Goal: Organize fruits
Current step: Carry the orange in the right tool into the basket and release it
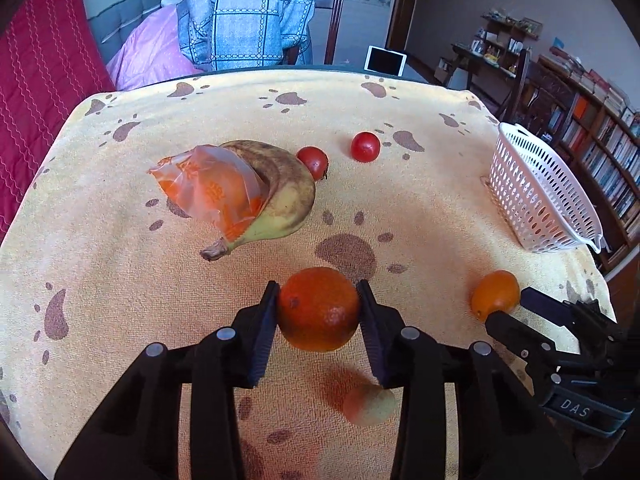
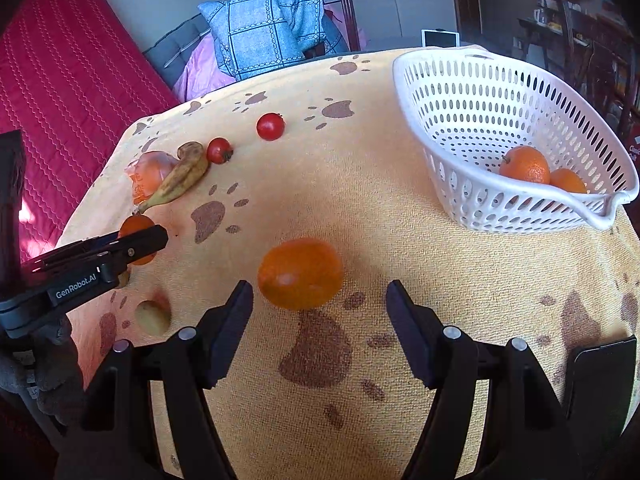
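A printed bag (image 1: 208, 188) hides part of the banana (image 1: 280, 200). The small yellowish fruit (image 1: 370, 404) is blurred.

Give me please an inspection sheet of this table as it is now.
Surface: yellow paw-print towel.
Job's things: white basket holding two oranges; loose orange; two tomatoes; banana; bagged orange; kiwi-like fruit.
Clutter: dark phone-like slab.
Grippers: left gripper shut on a dark orange; right gripper open, the loose orange ahead.
Cables: nothing seen.
Surroundings: chair with blue cushion, bookshelves.
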A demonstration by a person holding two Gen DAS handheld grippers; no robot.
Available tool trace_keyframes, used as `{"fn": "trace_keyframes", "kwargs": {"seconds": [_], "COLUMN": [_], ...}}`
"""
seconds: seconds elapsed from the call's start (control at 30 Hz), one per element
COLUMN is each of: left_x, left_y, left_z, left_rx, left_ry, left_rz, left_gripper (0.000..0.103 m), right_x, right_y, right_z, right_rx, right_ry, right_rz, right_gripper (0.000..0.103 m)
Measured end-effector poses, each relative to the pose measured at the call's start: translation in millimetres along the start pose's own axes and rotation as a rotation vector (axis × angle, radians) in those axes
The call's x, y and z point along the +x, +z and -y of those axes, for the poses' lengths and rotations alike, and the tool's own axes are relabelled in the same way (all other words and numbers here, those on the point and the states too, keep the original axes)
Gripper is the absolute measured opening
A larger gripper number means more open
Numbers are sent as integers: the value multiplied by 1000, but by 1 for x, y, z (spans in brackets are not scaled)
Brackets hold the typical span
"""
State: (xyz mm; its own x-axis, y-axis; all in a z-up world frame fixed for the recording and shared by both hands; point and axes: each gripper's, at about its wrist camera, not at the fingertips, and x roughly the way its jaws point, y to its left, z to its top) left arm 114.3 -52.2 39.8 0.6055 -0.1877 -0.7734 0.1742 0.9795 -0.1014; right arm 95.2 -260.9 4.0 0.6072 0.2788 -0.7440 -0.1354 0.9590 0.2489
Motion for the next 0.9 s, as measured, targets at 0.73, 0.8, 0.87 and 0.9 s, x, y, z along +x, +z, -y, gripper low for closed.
{"fn": "trace_keyframes", "kwargs": {"seconds": [0.73,0.8,0.87,0.9], "left_x": [-45,-44,-44,-44], "left_y": [7,7,6,6], "left_z": [-4,-5,-5,-6], "left_rx": [-1,-5,-6,-6], "left_ry": [-15,-15,-14,-13], "left_rz": [101,99,98,99], "left_gripper": [39,39,39,39], "right_x": [18,19,19,18], "right_y": [9,8,6,6], "right_z": [-16,-19,-22,-22], "right_rx": [-69,-85,-97,-98], "right_ry": [-59,-60,-64,-62], "right_rz": [9,11,13,13], "right_gripper": [54,49,47,47]}}
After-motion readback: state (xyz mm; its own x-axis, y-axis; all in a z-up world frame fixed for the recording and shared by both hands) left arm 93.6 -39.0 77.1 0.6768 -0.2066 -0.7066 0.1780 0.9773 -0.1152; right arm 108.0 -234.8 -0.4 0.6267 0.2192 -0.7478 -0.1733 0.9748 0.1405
